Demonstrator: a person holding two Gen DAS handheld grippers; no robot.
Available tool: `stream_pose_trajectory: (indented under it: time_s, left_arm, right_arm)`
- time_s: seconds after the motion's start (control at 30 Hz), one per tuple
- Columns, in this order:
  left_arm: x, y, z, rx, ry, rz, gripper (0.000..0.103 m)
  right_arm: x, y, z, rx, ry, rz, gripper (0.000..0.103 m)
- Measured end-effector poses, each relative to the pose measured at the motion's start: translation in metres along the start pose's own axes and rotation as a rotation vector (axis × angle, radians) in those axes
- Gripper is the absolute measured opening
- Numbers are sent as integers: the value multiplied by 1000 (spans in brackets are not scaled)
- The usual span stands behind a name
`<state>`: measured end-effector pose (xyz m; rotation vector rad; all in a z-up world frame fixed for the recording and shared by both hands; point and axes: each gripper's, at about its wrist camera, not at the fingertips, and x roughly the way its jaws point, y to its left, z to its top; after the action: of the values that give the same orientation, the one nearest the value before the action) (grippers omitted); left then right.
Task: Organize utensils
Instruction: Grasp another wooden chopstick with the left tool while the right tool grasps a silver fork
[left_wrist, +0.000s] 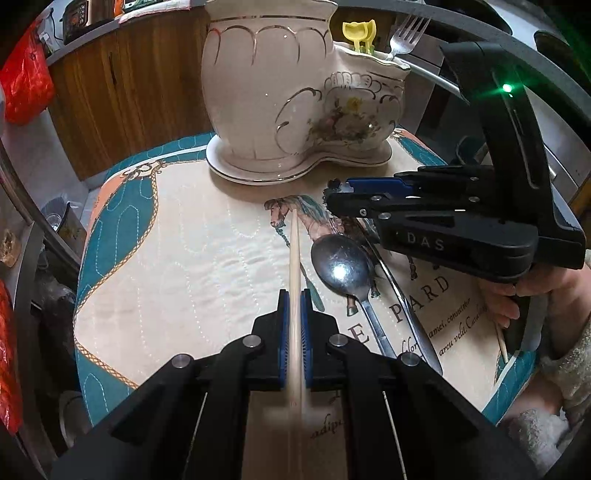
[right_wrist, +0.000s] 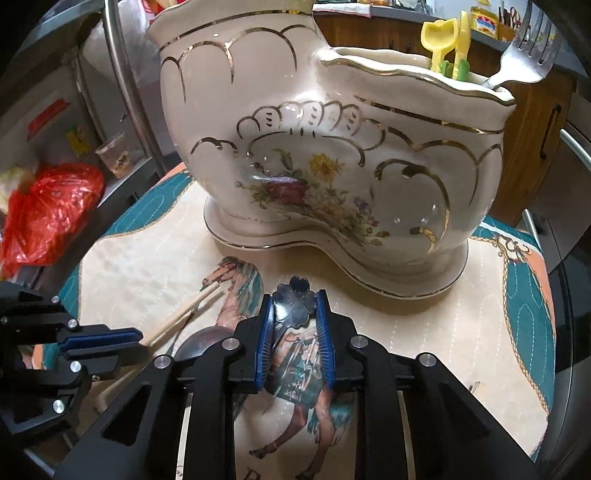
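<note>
Our left gripper (left_wrist: 294, 314) is clamped on a chopstick (left_wrist: 294, 254) that points toward the ceramic holder (left_wrist: 295, 107) at the far edge of the placemat (left_wrist: 177, 258). Just right of the chopstick, a spoon (left_wrist: 341, 267) lies on the placemat. Our right gripper (right_wrist: 295, 328) is closed around a dark flower-shaped utensil handle (right_wrist: 297, 304) near the holder's base. A fork (right_wrist: 524, 62) and yellow plastic picks (right_wrist: 448, 40) stand in the holder's lower right compartment.
</note>
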<state>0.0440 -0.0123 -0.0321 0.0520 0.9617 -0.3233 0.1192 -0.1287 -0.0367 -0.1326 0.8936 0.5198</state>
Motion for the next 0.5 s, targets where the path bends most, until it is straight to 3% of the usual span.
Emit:
stream_pose_trajectory:
  time_s: [0.5]
  left_arm:
    - [-12,-3,-4,20,-36,-11,6]
  right_arm:
    - [-38,-3,-16,-1,-60,14,24]
